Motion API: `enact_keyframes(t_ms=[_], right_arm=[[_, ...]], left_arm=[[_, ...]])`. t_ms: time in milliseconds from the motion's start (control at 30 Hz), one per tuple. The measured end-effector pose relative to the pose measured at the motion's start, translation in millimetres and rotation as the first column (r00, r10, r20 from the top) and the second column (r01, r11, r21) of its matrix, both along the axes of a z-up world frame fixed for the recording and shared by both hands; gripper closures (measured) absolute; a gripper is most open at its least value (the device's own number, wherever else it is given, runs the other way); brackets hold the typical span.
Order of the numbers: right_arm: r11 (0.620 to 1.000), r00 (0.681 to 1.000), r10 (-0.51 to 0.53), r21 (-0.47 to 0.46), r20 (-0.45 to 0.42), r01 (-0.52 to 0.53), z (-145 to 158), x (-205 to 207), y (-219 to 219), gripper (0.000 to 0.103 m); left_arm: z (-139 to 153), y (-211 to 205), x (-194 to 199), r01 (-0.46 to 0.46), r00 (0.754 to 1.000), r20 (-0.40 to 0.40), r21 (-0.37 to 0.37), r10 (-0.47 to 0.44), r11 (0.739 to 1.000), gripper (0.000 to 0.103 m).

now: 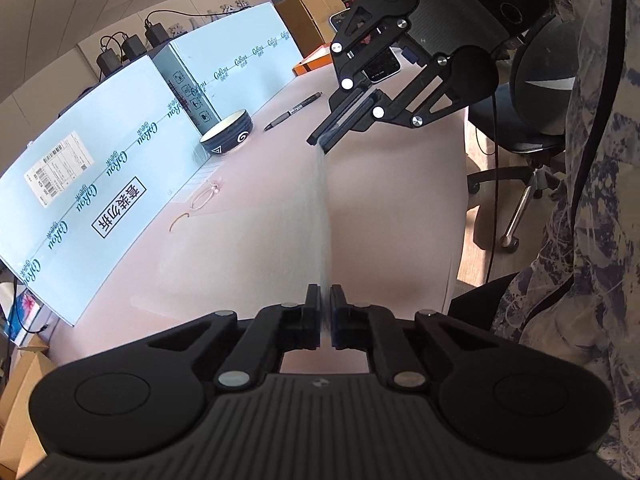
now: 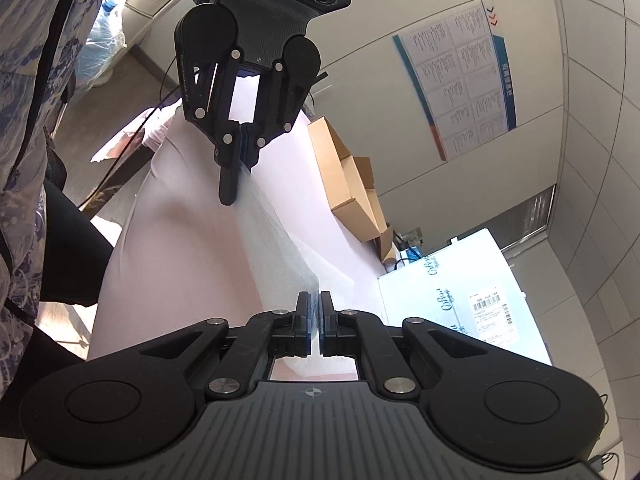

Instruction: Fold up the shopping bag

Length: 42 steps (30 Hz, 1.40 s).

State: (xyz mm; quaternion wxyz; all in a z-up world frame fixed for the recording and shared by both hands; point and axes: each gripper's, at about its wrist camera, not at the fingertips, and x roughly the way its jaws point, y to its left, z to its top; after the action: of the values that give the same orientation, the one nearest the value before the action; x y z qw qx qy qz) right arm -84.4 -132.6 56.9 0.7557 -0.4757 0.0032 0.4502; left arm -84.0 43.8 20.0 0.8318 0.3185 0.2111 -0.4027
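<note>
Both tongs are clamped on the shopping bag (image 1: 324, 216), one at each end of a thin translucent sheet pulled taut between them. Left gripper (image 1: 325, 308) pinches the near edge; right gripper (image 1: 320, 142) pinches the far one, ahead and slightly right, above the pink table (image 1: 380, 200). From the right wrist view the bag (image 2: 280, 248) runs from the right gripper (image 2: 315, 312) up to the left gripper (image 2: 240, 160). Bag hangs off the table, edge-on.

Step, as I read it: bag stretched flat, ready for a fold. Next move likely needs one end brought over to the other, tension kept even. Bowl (image 1: 228, 138) and pen (image 1: 294, 112) sit left of the right gripper, clear of the bag.
</note>
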Motion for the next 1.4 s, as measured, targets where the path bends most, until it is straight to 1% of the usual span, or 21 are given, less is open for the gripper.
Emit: enact_keyframes(t_ms=[67,133,167,267,367,467,533,633,733,800,867,900,1000,1067,1100,1200,1233,1267,1300,1367,1400], right_arm=[[1.000,0.997,0.003,0.015,-0.073,-0.002,5.0,-1.4,-1.1,0.100],[0.999,0.989,-0.009,0.039,-0.149,0.015,11.1,0.2,-3.2,0.100],[0.998,0.982,-0.019,0.056,-0.186,0.030,13.9,2.2,-4.6,0.100],[0.991,0.955,-0.053,0.100,-0.293,0.086,20.6,10.1,-7.7,0.100],[0.983,0.923,-0.085,0.121,-0.375,0.140,20.4,23.0,-8.5,0.100],[0.977,0.896,-0.107,0.123,-0.430,0.176,16.4,33.4,-9.0,0.100],[0.973,0.889,-0.121,0.124,-0.441,0.194,13.7,37.0,-9.3,0.100],[0.968,0.882,-0.137,0.127,-0.452,0.216,10.1,41.0,-9.4,0.100],[0.970,0.877,-0.143,0.111,-0.458,0.216,5.0,43.1,-7.3,0.100],[0.971,0.872,-0.142,0.105,-0.468,0.214,2.8,43.8,-6.8,0.100],[0.968,0.863,-0.146,0.110,-0.485,0.226,1.9,45.8,-7.8,0.100],[0.962,0.850,-0.154,0.118,-0.504,0.245,2.0,48.2,-9.3,0.100],[0.934,0.789,-0.164,0.163,-0.592,0.317,5.3,58.0,-16.5,0.100],[0.908,0.734,-0.159,0.194,-0.660,0.371,7.7,66.0,-22.3,0.100],[0.892,0.693,-0.149,0.207,-0.706,0.402,7.8,70.9,-25.9,0.099],[0.860,0.595,-0.125,0.213,-0.794,0.464,5.2,81.9,-33.3,0.099],[0.845,0.571,-0.119,0.219,-0.813,0.488,4.0,83.9,-36.8,0.096],[0.834,0.553,-0.112,0.224,-0.825,0.504,3.7,84.8,-39.7,0.087],[0.819,0.524,-0.093,0.234,-0.847,0.524,3.7,87.0,-44.9,0.074],[0.788,0.477,-0.048,0.261,-0.878,0.558,5.1,89.7,-53.8,0.070],[0.772,0.436,-0.007,0.272,-0.900,0.574,5.6,92.2,-58.7,0.070]], left_arm=[[5.3,5.2,4.4,0.006,0.997,-0.078,-0.032,-0.009,0.999,0.101],[10.6,11.0,10.9,0.019,0.985,-0.170,-0.063,-0.029,0.998,0.101],[12.8,13.7,15.3,0.022,0.974,-0.222,-0.073,-0.038,0.997,0.101],[18.1,19.4,24.5,0.043,0.943,-0.324,-0.106,-0.075,0.993,0.101],[21.4,25.3,40.6,0.018,0.916,-0.395,-0.149,-0.076,0.989,0.100],[20.3,32.4,55.7,-0.034,0.894,-0.444,-0.182,-0.051,0.983,0.099],[18.6,39.8,66.6,-0.077,0.874,-0.486,-0.200,-0.031,0.977,0.096],[15.8,47.2,78.8,-0.122,0.853,-0.522,-0.221,-0.012,0.968,0.092],[13.7,49.1,84.1,-0.128,0.849,-0.528,-0.232,-0.015,0.964,0.088],[13.1,50.3,87.8,-0.135,0.846,-0.533,-0.235,-0.011,0.962,0.081],[12.7,51.2,91.7,-0.144,0.842,-0.540,-0.241,-0.009,0.960,0.079],[12.5,51.7,92.7,-0.145,0.841,-0.541,-0.243,-0.010,0.959,0.078],[10.8,51.7,97.7,-0.149,0.841,-0.542,-0.246,-0.008,0.958,0.077],[9.9,51.5,100.9,-0.151,0.838,-0.546,-0.251,-0.011,0.956,0.077],[9.7,51.2,102.0,-0.149,0.837,-0.547,-0.256,-0.016,0.955,0.077],[9.0,50.3,104.9,-0.146,0.835,-0.550,-0.274,-0.030,0.951,0.076],[8.5,50.6,105.5,-0.146,0.832,-0.553,-0.277,-0.034,0.950,0.076],[8.1,51.0,105.5,-0.146,0.832,-0.554,-0.279,-0.034,0.949,0.076],[8.0,51.4,105.0,-0.148,0.833,-0.552,-0.280,-0.033,0.949,0.075],[8.4,52.4,104.0,-0.152,0.834,-0.550,-0.284,-0.032,0.947,0.075],[9.6,53.6,103.2,-0.158,0.837,-0.547,-0.289,-0.028,0.944,0.074]])
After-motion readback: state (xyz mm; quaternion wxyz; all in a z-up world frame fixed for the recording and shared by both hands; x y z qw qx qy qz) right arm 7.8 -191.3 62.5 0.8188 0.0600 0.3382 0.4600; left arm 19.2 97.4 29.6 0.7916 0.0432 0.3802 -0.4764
